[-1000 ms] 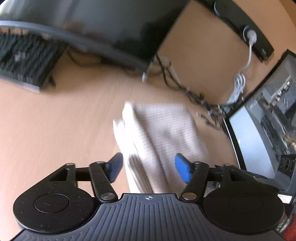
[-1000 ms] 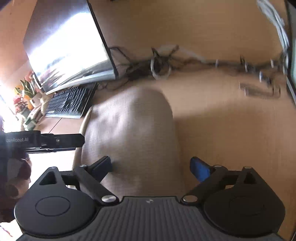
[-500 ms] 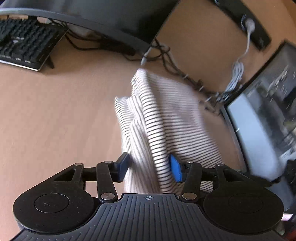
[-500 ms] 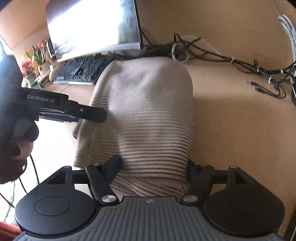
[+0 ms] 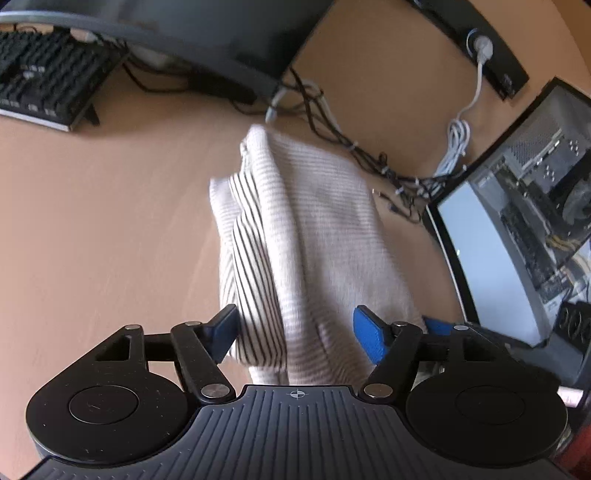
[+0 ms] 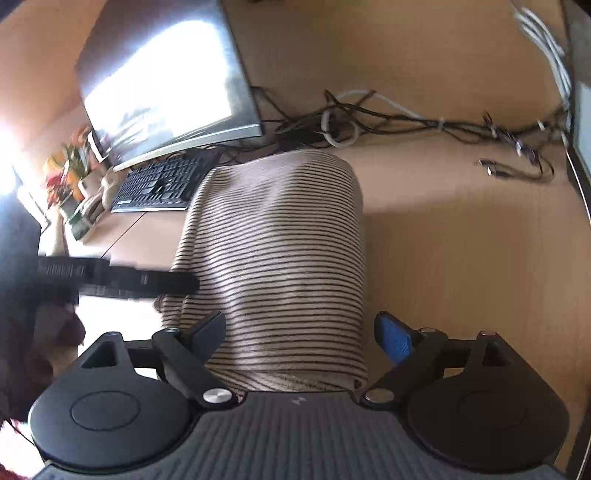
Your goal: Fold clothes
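in the left wrist view, the left gripper (image 5: 295, 328) has its two blue-padded fingers (image 5: 369, 338) spread wide, with the striped garment (image 5: 306, 236) lying between them; neither pad is seen pressing the cloth, though the left pad sits just beside its edge. the garment is a pale knit with thin dark stripes, folded into a long narrow bundle on the wooden desk (image 5: 96, 236), and it stretches from the gripper away toward the tangle of cables (image 5: 369, 158). relative to the garment, a black keyboard (image 5: 44, 81) lies far off to the upper left, a curved monitor (image 5: 177, 29) stands beyond its far end, and an open computer case (image 5: 532, 206) stands to its right. a white cable (image 5: 458, 140) hangs from a black bar on the wall above the case. this view is somewhat blurred. in the right wrist view, the right gripper (image 6: 299, 332) is likewise spread wide, its fingers on either side of the garment's (image 6: 280, 258) near end, the right pad clearly apart from the cloth. the left gripper's (image 6: 122, 278) black body reaches in from the left and meets the garment's left edge; its fingertips cannot be made out here. beyond the garment lie the keyboard (image 6: 159, 184), the bright monitor (image 6: 166, 99) and the cables (image 6: 424, 122), and a flower pot (image 6: 66, 177) stands left of the keyboard.
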`<state>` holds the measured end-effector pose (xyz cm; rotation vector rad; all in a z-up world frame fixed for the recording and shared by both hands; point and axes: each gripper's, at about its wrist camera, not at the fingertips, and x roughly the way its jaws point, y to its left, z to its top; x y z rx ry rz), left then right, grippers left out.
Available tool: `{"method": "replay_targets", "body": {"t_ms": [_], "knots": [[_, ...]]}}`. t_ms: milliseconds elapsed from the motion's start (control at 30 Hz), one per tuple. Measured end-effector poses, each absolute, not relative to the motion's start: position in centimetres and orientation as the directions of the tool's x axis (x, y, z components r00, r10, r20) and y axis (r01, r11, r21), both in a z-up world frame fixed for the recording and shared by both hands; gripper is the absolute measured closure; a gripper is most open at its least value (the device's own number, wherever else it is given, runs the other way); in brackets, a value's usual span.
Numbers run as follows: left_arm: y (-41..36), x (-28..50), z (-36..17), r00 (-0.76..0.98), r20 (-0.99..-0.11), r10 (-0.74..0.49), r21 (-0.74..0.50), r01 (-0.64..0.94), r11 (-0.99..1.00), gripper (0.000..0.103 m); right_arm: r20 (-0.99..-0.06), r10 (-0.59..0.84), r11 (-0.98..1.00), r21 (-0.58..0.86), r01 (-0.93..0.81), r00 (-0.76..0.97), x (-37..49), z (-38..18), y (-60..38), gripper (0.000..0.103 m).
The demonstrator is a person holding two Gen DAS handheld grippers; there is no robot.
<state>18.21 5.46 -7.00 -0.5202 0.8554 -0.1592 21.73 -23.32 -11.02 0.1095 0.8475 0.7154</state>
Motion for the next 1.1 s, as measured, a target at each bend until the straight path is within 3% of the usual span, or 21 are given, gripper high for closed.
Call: {"method": "replay_targets", "body": {"t_ms": [67,133,200,400,600,867,1100], "knots": [[5.4,18.0,-7.3,0.648,-0.679,-0.347,-0.504,-0.067,0.861,0.034,-0.66,0.606,0.775,0.366,-0.514,0.444,22.0,-11.6,-23.4,0.014],[5.6,17.6,-7.4,0.651,-0.67,-0.356,-0.515,-0.062,0.855,0.057,-0.665,0.605,0.778,0.376,-0.504,0.438,22.0,-12.1,-23.4,0.014],[6.3,17.3,-7.3,0.662,-0.656,-0.363,-0.538,-0.073,0.84,0.063,-0.666,0.606,0.778,0.383,-0.498,0.434,22.2,-12.3,-23.4,0.014],[8.2,16.8,-5.2,0.72,-0.639,-0.271,-0.503,-0.124,0.855,0.065,-0.68,0.575,0.786,0.303,-0.539,0.456,21.8,-12.3,-22.6,0.012],[7.9,17.9,-2.0,0.787,-0.541,-0.295,-0.527,-0.044,0.849,0.063,-0.705,0.518,0.797,0.192,-0.573,0.485,21.7,-12.8,-21.3,0.004],[6.1,21.7,-6.1,0.709,-0.649,-0.277,-0.464,-0.08,0.882,0.065,-0.695,0.544,0.767,0.184,-0.615,0.47,21.2,-11.8,-21.1,0.004],[7.1,21.9,-7.4,0.686,-0.673,-0.275,-0.459,-0.097,0.883,0.061,-0.615,0.605,0.783,0.34,-0.521,0.507,25.7,-8.2,-22.3,0.004]]}}
